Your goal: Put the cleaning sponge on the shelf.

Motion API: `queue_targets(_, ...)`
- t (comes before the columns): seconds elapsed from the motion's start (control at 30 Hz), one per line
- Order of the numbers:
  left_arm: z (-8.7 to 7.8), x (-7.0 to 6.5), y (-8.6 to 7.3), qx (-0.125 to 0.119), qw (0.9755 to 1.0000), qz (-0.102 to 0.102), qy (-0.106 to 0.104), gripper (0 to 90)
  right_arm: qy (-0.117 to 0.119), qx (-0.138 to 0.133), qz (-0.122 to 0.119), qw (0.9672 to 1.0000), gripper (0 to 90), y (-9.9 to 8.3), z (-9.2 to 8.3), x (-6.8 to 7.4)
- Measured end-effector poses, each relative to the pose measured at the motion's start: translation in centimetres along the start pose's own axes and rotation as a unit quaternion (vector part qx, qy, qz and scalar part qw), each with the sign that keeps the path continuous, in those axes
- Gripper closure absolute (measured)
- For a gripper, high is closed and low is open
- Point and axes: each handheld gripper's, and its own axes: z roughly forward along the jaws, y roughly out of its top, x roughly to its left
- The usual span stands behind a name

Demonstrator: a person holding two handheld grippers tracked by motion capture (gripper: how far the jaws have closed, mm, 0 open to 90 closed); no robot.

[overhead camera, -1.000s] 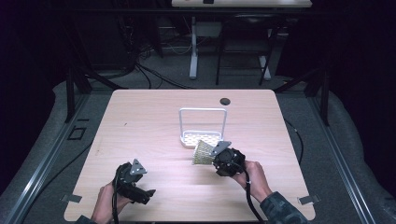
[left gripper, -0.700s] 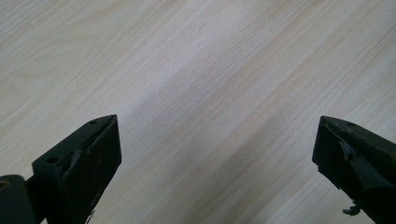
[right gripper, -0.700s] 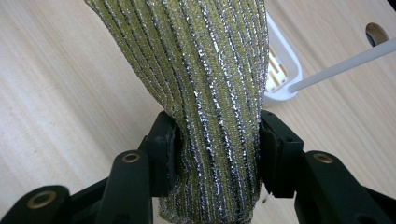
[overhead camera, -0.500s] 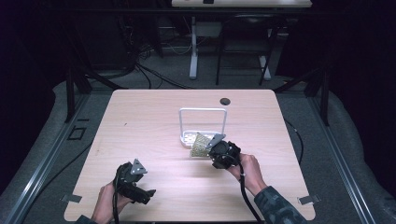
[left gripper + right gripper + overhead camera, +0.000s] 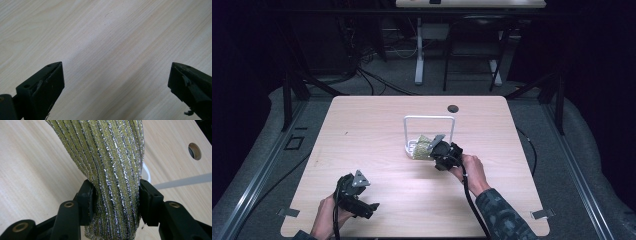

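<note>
A yellow-green scouring pad with silver threads (image 5: pixel 421 146) (image 5: pixel 110 150) is pinched between the jaws of my right gripper (image 5: pixel 431 149) (image 5: pixel 115 197), which is shut on it. The pad hangs at the front of a white wire rack (image 5: pixel 429 118) near the table's middle, over the rack's low base; whether it touches the base I cannot tell. In the right gripper view the rack's white bar (image 5: pixel 185 181) runs off to the right behind the pad. My left gripper (image 5: pixel 370 206) (image 5: pixel 116 72) rests low at the near left of the table, jaws wide open over bare wood.
The light wooden table (image 5: pixel 362 130) has a round cable hole (image 5: pixel 453 108) (image 5: pixel 194 151) at its far edge behind the rack. Dark floor, cables and desk legs lie beyond the table. Metal rails run along both sides.
My right gripper has carried the pad away from the person and slightly left, up to the wire rack. The left gripper has stayed put.
</note>
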Motion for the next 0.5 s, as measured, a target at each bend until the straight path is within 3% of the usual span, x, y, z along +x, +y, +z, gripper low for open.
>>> queue_targets(0.5,0.0,0.0,0.0,0.002,1.0000,0.002,-0.001,0.9,-0.021,0.024,-0.036,0.9989,49.4,2.1,3.4,-0.3)
